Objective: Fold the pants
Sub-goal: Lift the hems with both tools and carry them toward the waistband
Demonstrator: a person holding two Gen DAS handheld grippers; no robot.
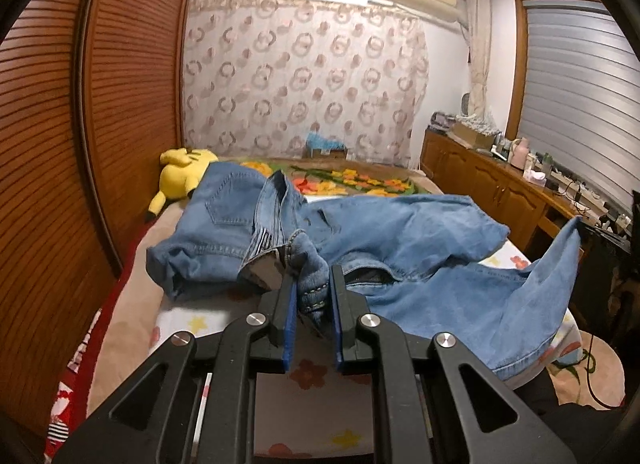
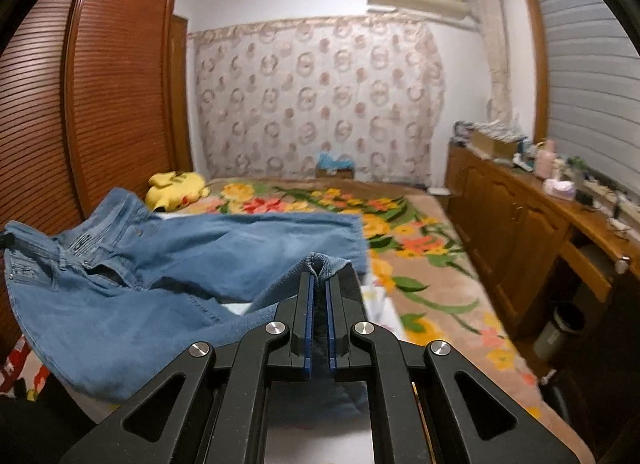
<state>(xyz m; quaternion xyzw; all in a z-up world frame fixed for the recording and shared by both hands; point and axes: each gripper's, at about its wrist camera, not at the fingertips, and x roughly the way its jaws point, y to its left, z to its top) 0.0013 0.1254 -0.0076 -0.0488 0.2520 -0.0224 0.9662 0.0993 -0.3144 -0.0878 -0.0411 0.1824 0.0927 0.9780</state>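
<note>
Blue jeans (image 1: 400, 236) lie crumpled and partly lifted over the bed. In the left wrist view my left gripper (image 1: 313, 284) is shut on a bunched waistband part of the jeans, held just above the bed. In the right wrist view my right gripper (image 2: 319, 276) is shut on a leg hem of the jeans (image 2: 168, 264), lifting it off the bed; the fabric hangs from it toward the left. That lifted hem shows at the far right of the left wrist view (image 1: 568, 240).
The bed (image 2: 420, 284) has a floral blanket. A yellow plush toy (image 1: 182, 174) lies at its far left by the louvred wooden wardrobe (image 1: 80, 144). A wooden sideboard (image 2: 520, 232) with clutter runs along the right. A bin (image 2: 560, 330) stands on the floor.
</note>
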